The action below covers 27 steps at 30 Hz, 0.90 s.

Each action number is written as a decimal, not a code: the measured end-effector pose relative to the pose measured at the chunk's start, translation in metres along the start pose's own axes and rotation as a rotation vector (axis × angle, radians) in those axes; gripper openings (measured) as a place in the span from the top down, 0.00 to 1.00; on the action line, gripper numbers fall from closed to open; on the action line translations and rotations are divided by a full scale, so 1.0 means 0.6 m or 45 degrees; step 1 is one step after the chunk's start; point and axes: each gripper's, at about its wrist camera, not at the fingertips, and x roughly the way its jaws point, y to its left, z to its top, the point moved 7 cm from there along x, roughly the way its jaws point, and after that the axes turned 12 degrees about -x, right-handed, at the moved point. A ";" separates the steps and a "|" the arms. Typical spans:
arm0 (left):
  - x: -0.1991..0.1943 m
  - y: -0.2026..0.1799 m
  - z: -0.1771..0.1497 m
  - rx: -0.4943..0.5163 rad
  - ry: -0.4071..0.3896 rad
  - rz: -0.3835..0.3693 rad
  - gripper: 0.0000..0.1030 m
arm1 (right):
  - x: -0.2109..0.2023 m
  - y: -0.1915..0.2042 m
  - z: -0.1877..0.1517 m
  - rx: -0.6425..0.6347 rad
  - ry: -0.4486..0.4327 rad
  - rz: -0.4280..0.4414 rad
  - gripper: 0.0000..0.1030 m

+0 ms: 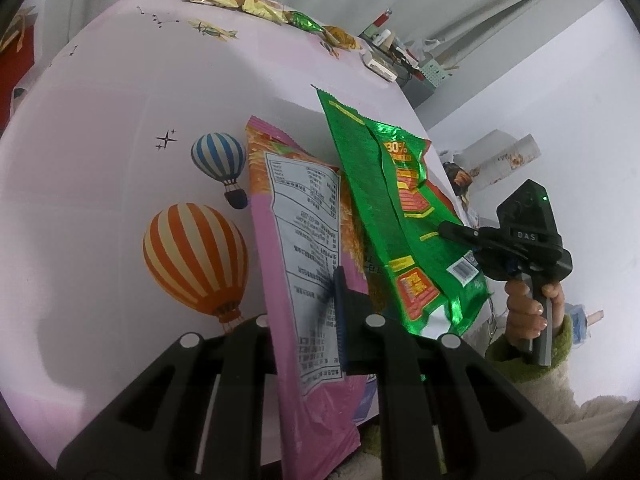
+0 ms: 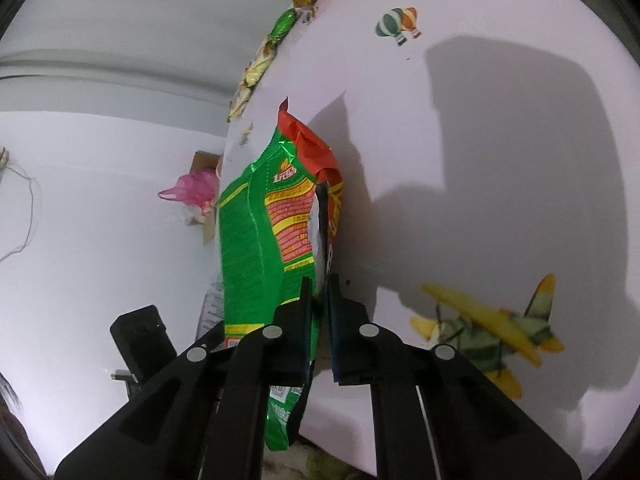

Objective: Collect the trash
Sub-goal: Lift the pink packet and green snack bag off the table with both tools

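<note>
Step in hand: carrying. The left gripper [image 1: 304,320] has its jaws closed on a flat pink foil snack bag [image 1: 304,280]; the right gripper [image 2: 319,320] has its jaws nipped on a crinkled green foil snack bag [image 2: 260,240]. Both bags are held above the pink printed tabletop [image 1: 100,120].

Next, likely: release into a bin. A brown cardboard box [image 2: 206,200] holding a pink plastic bag [image 2: 192,190] stands beyond the table; further loose foil wrappers [image 1: 256,4] line the far edge.

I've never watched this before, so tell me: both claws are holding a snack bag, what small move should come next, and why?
Probably carry both bags away together toward a bin. The left gripper is shut on the pink bag, the right gripper on the green bag, and both hang lifted off the pink tablecloth. More wrappers wait at its far edge.
</note>
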 end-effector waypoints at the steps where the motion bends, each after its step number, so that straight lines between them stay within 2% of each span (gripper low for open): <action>1: 0.001 -0.001 0.000 0.003 -0.002 0.001 0.90 | 0.002 -0.002 -0.002 0.007 0.013 0.010 0.86; 2: 0.002 -0.002 0.000 0.005 -0.002 0.000 0.90 | 0.005 -0.004 -0.003 0.018 0.020 0.012 0.72; 4: 0.002 -0.002 0.000 0.005 -0.002 0.001 0.90 | 0.014 -0.006 -0.003 0.032 0.023 0.008 0.57; 12: 0.005 -0.004 0.000 0.007 -0.004 0.008 0.90 | 0.046 0.016 -0.009 -0.010 0.056 0.009 0.57; 13: 0.004 -0.005 0.000 0.007 -0.006 0.008 0.90 | 0.047 0.019 -0.010 -0.014 0.052 0.001 0.58; 17: 0.001 -0.005 0.000 0.005 -0.015 0.004 0.91 | 0.048 0.003 -0.014 0.045 0.029 -0.015 0.78; 23: -0.012 -0.006 0.002 -0.006 -0.038 -0.023 0.94 | 0.024 -0.007 -0.014 0.136 -0.077 0.059 0.90; 27: -0.022 -0.010 0.004 -0.012 -0.057 -0.051 0.97 | -0.003 -0.001 -0.010 0.152 -0.150 0.122 0.95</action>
